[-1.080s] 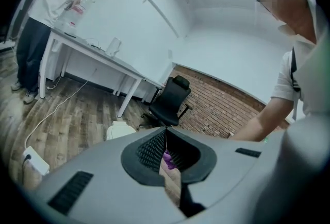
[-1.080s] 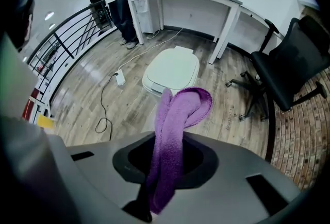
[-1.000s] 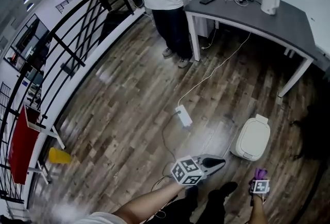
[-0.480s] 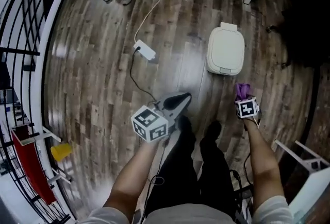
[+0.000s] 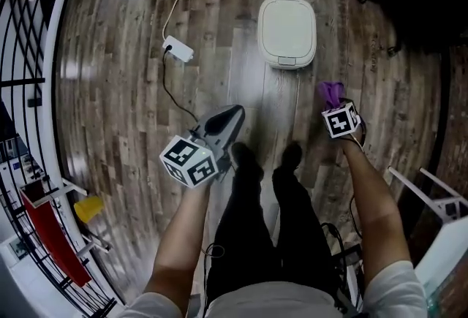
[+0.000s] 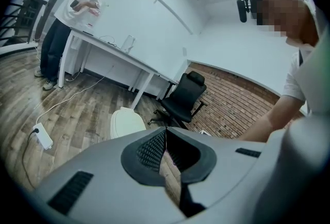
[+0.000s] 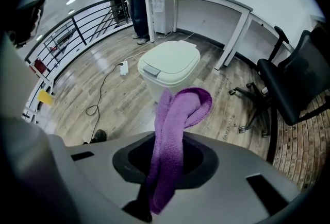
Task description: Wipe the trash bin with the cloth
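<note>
A white lidded trash bin (image 5: 287,30) stands on the wood floor ahead of my feet. My right gripper (image 5: 333,101) is shut on a purple cloth (image 5: 330,92), held short of the bin's near right corner. In the right gripper view the purple cloth (image 7: 178,115) hangs folded over out of the right gripper (image 7: 169,145), with the trash bin (image 7: 169,66) just beyond and apart from it. My left gripper (image 5: 231,116) is shut with nothing in it, left of the bin and nearer to me. From the left gripper (image 6: 166,133) the trash bin (image 6: 126,122) shows to the left.
A white power strip (image 5: 178,49) and its cable lie left of the bin. A black railing (image 5: 44,90) runs along the left. A black office chair (image 7: 299,79) and a desk (image 7: 206,1) stand beyond the bin. A person (image 6: 72,17) stands by the desk.
The head view has swung down from the room to the floor at my feet. The bin now lies close ahead, and both grippers have come nearer to it. The cloth stays held.
</note>
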Action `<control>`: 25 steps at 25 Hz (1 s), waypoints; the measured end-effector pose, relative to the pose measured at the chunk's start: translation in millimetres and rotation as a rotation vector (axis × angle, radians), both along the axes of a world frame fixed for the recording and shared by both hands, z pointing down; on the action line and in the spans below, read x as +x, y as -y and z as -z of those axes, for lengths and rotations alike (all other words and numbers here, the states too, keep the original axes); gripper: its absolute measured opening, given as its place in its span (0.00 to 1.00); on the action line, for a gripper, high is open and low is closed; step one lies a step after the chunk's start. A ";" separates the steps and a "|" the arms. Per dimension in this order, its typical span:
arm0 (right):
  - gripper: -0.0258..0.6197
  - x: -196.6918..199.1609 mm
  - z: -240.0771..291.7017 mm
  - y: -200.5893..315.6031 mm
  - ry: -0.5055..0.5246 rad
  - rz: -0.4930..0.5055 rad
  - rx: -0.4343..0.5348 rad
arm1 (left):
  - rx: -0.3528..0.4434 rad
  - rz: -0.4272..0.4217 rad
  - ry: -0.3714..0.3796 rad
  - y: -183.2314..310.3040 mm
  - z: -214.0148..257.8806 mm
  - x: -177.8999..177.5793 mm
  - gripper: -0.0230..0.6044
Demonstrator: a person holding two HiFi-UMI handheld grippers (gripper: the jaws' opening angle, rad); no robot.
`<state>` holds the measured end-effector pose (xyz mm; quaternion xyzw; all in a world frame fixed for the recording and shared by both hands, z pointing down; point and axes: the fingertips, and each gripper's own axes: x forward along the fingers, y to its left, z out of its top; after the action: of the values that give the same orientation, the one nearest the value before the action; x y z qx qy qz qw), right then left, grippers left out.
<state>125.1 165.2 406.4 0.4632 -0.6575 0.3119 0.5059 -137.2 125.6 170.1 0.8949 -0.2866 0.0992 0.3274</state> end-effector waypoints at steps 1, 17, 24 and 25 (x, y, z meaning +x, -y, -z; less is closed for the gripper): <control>0.16 6.2 -2.0 -0.2 -0.006 -0.002 0.002 | -0.001 0.002 0.002 -1.2 -2.0 3.7 0.04; 0.16 -16.3 -40.1 7.8 -0.082 -0.059 0.117 | 0.025 -0.046 -0.037 -30.7 -62.8 -9.5 0.04; 0.16 -26.0 -94.1 27.6 -0.104 -0.182 0.235 | 0.045 -0.072 -0.077 -36.2 -160.7 -18.8 0.04; 0.16 -26.6 -104.5 31.3 -0.105 -0.195 0.257 | 0.053 -0.071 -0.082 -33.5 -178.4 -18.7 0.04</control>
<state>98.5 133.9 510.9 0.6013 -0.6166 0.2481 0.4435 -155.9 159.1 348.5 0.9162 -0.2436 0.0664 0.3113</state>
